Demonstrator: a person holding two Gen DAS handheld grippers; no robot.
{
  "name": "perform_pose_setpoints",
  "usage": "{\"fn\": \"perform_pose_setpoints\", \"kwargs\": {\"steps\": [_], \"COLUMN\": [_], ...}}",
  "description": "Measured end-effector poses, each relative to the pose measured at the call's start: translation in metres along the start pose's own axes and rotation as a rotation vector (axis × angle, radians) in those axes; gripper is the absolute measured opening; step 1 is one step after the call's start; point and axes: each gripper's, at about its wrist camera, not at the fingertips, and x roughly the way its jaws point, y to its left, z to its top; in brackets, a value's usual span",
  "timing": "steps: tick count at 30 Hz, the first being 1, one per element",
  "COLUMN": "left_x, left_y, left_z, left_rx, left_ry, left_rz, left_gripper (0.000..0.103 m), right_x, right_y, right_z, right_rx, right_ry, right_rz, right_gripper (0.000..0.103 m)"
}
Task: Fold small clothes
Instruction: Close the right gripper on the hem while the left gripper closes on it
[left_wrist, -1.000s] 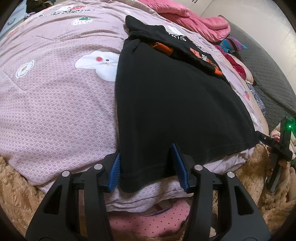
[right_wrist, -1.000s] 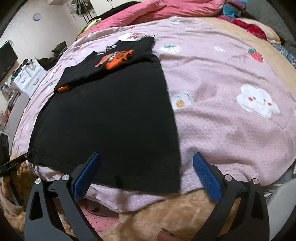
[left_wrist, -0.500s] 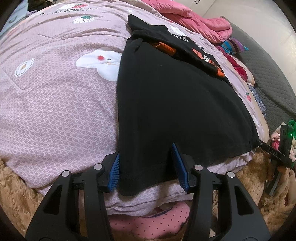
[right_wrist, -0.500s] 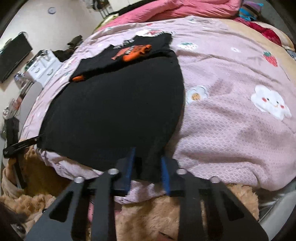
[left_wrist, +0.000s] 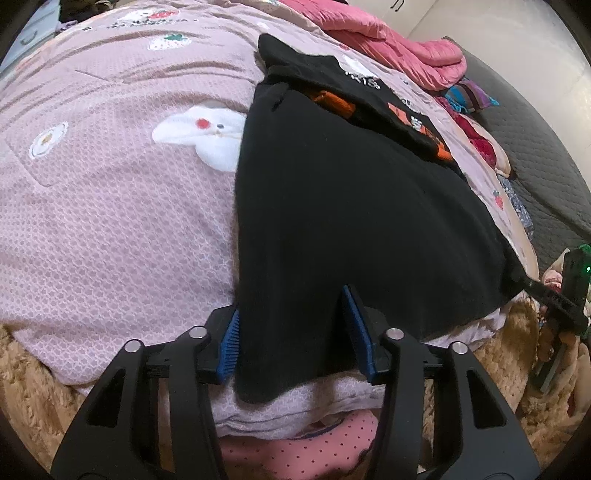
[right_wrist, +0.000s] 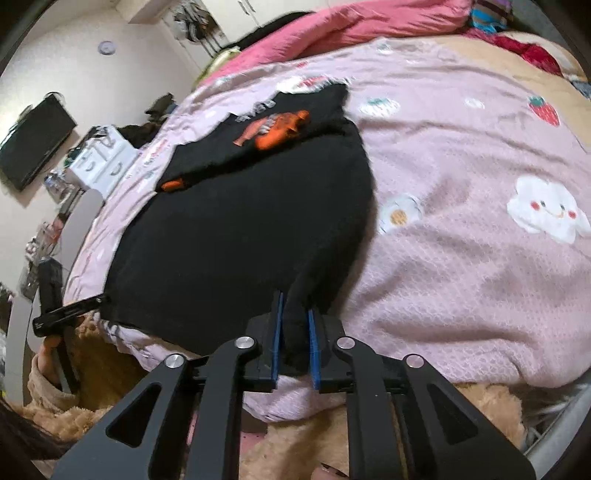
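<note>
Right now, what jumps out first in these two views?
A big black shirt spread on the pink quilt fills both views, its orange print folded over at the far end. The right hand-held gripper is pinched on its near right corner; the left hand-held gripper straddles the near left corner, jaws apart.

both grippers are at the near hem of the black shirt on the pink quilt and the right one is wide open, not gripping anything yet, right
Not quite. The right gripper is shut on the black shirt, pinching its near corner, as the right wrist view shows. The rest holds: both grippers are at the near hem, on the pink quilt.
</note>
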Motion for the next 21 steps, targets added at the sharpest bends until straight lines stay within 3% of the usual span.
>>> {"fn": "perform_pose_setpoints", "kwargs": {"steps": [1,2,3,4,5,7,21], "left_x": [0.0,-0.001,-0.001,-0.002,-0.004,-0.006,-0.031], "left_y": [0.001,0.002,0.002,0.002,0.003,0.003,-0.007], "left_z": [0.0,0.001,0.001,0.002,0.003,0.005,0.02], "left_rx": [-0.006,-0.014,-0.018,-0.015,-0.016,-0.029,-0.014], "left_ry": [-0.005,-0.009,-0.013,-0.021,-0.028,-0.041,-0.126], "left_rz": [0.0,-0.001,-0.001,0.003,-0.001,-0.025,-0.09], "left_gripper": [0.034,0.032,0.025,0.015,0.01,0.006,0.004], "right_x": [0.004,0.006,0.008,0.01,0.009,0.005,-0.039], "right_y": [-0.004,-0.005,-0.006,-0.006,-0.006,-0.003,-0.006], "right_z": [-0.001,-0.003,-0.004,-0.006,-0.007,-0.006,0.018], "right_rx": [0.012,0.015,0.016,0.017,0.01,-0.007,0.049], "right_ry": [0.028,0.037,0.043,0.046,0.039,0.01,-0.235], "right_rz": [-0.022,-0.04,-0.055,-0.052,-0.052,-0.049,0.102], "right_gripper": [0.043,0.057,0.056,0.052,0.033,0.009,0.009]}}
